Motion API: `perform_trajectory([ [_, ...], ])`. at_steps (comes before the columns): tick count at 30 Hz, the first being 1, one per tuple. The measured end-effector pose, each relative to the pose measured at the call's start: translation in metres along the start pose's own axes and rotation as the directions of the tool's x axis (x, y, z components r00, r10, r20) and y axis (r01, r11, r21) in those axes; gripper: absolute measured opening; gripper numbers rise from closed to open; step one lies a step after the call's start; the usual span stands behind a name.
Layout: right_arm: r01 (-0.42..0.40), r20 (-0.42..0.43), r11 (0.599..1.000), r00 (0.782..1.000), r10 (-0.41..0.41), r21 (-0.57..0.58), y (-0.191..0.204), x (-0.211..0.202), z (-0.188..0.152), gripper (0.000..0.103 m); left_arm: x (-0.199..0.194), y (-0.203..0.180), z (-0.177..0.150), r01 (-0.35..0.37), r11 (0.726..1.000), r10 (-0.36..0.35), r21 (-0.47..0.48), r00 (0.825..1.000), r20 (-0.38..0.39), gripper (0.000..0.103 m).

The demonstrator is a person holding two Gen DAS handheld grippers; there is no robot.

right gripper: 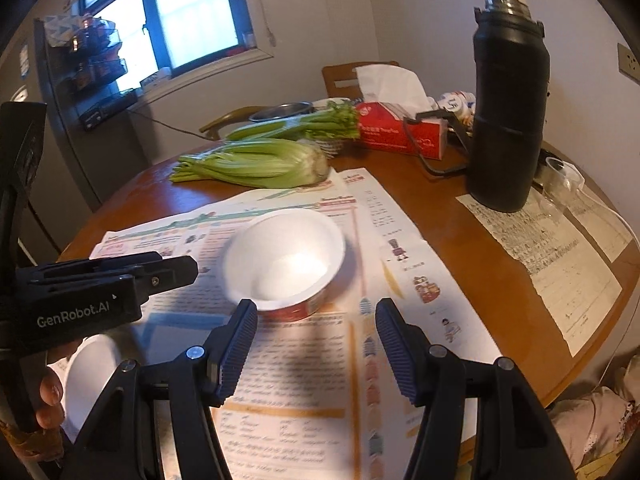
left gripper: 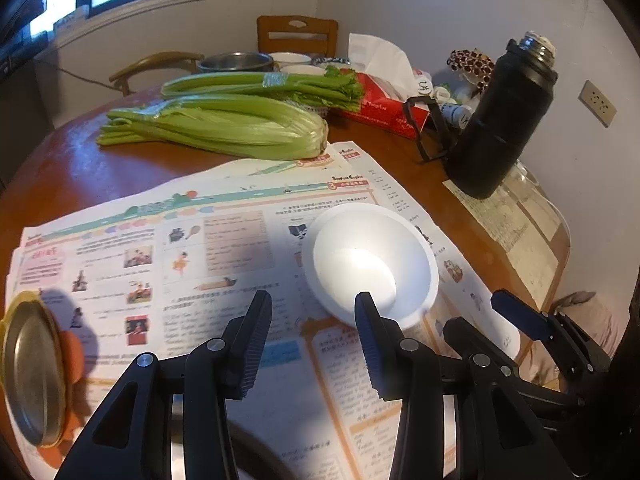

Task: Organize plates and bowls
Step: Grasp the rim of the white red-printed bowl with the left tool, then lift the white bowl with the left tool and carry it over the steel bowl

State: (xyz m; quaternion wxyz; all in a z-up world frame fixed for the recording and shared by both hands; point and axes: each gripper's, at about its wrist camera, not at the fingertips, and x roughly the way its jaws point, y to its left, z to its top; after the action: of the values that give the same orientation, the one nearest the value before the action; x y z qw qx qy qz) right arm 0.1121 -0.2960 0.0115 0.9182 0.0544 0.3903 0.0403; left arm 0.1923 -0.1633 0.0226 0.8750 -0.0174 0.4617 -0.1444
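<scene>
On the newspaper-covered table (left gripper: 100,168), a white paper bowl (left gripper: 370,258) is seen upright. Both the left gripper (left gripper: 314,304) and right gripper (right gripper: 316,312) are held just short of it, jaws apart and empty.

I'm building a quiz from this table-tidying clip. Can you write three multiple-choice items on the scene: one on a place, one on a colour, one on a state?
1. What does the white bowl rest on?
A. printed paper sheets
B. bare wood
C. the tissue box

2. What colour is the tall flask?
A. red
B. black
C. silver

3. How is the right gripper?
A. shut on the bowl
B. shut on nothing
C. open, holding nothing

Answers:
1 A: printed sheets lie under the bowl on the round table.
2 B: its body is black; only the neck looks metallic.
3 C: both fingers stand apart with paper visible between them, short of the bowl.
</scene>
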Motion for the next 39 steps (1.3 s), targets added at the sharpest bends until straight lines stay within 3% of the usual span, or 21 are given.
perform_trajectory([
  [12,-0.012,-0.050,1.000,0.999,0.012,0.009,-0.015,0.037,0.021,0.062,0.037,0.002,0.016,0.010,0.998,-0.013,-0.055,0.998,-0.058,0.045],
  [20,-0.093,-0.103,0.996,0.990,0.093,0.005,-0.011,0.058,0.021,0.062,0.058,0.001,0.020,0.017,0.997,-0.024,-0.072,0.995,-0.100,0.045],
  [29,-0.163,-0.130,0.986,0.979,0.160,-0.018,0.007,0.064,0.013,0.062,0.069,0.009,0.021,0.013,0.994,-0.026,-0.108,0.992,-0.122,0.045],
  [39,-0.205,-0.146,0.977,0.970,0.196,-0.051,0.025,0.058,0.006,0.062,0.076,0.007,0.014,0.058,0.993,-0.074,-0.105,0.984,-0.163,0.045],
])
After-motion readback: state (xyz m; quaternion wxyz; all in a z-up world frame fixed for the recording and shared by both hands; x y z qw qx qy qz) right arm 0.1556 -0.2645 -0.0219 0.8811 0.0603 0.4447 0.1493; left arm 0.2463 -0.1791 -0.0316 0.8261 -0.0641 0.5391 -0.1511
